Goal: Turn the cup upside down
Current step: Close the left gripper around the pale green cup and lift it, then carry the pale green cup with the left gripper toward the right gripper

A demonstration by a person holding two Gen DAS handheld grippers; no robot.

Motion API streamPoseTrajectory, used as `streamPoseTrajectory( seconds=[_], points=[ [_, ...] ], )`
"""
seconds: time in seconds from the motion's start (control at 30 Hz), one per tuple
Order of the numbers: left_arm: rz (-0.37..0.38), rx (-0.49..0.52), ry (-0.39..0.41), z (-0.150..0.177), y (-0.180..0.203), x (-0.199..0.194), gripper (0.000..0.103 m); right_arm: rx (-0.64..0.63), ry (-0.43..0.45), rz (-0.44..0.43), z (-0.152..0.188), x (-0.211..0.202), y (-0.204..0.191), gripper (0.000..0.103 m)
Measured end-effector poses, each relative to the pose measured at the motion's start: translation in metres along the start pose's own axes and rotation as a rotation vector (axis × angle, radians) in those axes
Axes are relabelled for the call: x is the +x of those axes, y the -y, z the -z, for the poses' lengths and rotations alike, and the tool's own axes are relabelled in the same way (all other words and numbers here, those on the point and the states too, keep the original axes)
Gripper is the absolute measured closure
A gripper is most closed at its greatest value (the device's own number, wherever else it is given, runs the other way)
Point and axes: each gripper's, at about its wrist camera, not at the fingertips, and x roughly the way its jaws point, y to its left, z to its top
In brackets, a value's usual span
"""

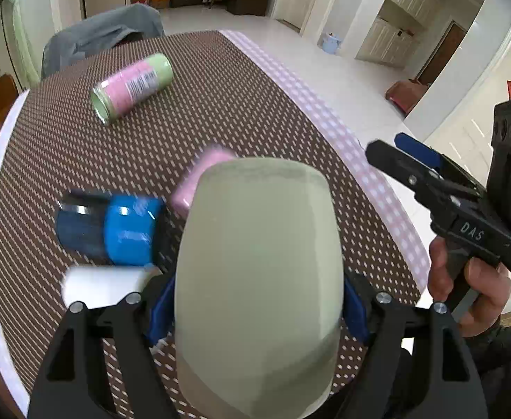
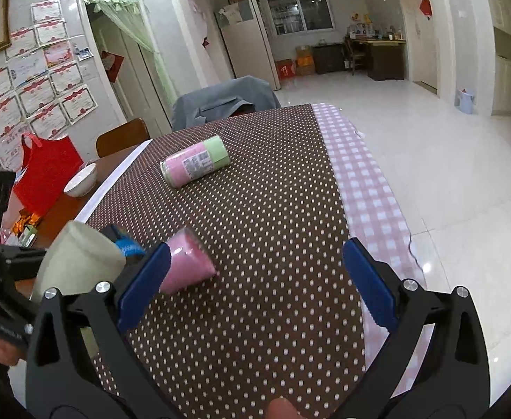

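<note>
My left gripper (image 1: pixel 257 309) is shut on a pale grey-green cup (image 1: pixel 259 272) and holds it above the dotted brown tablecloth (image 1: pixel 220 111). The cup fills the middle of the left wrist view, its closed base pointing away from the camera. In the right wrist view the same cup (image 2: pixel 77 258) shows at the left, tilted, base up. My right gripper (image 2: pixel 255 279) is open and empty over the table's right side; it also shows in the left wrist view (image 1: pixel 405 155) at the right, off the table edge.
A pink cup (image 2: pixel 185 265) lies on its side near the held cup. A pink-and-green can (image 1: pixel 133 87) lies farther back. A blue-and-dark cylinder (image 1: pixel 112 230) and a white cup (image 1: pixel 105 284) lie at the left. A chair with grey cloth (image 2: pixel 224 103) stands behind the table.
</note>
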Motion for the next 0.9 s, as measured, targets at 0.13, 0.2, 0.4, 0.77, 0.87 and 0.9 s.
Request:
streamPoseTrajectory(
  seconds=[0.13,0.2,0.4,0.77,0.87,0.9],
  points=[
    [0.0,-0.027,-0.016,0.022,0.01,0.011,0.027,-0.006,0.006,-0.003,0.02,-0.009,0.0,0.006],
    [-0.006,-0.046,-0.033,0.036,0.014,0.024,0.027,-0.007,0.006,-0.004,0.026,-0.011,0.0,0.006],
    [-0.028,-0.097,-0.061,0.049,0.006,0.052,0.027,-0.001,0.009,-0.007,0.034,-0.014,0.001,0.006],
    [-0.149,-0.09,-0.054,0.044,0.008,0.045,0.022,-0.008,0.01,-0.009,0.041,-0.019,-0.001,0.006],
    [-0.168,-0.083,-0.028,0.046,0.008,0.036,0.022,-0.011,0.011,-0.013,0.041,-0.02,-0.005,0.006],
    [-0.173,-0.086,-0.024,0.047,0.01,0.033,0.022,-0.013,0.01,-0.014,0.04,-0.02,-0.006,0.006]
  ],
)
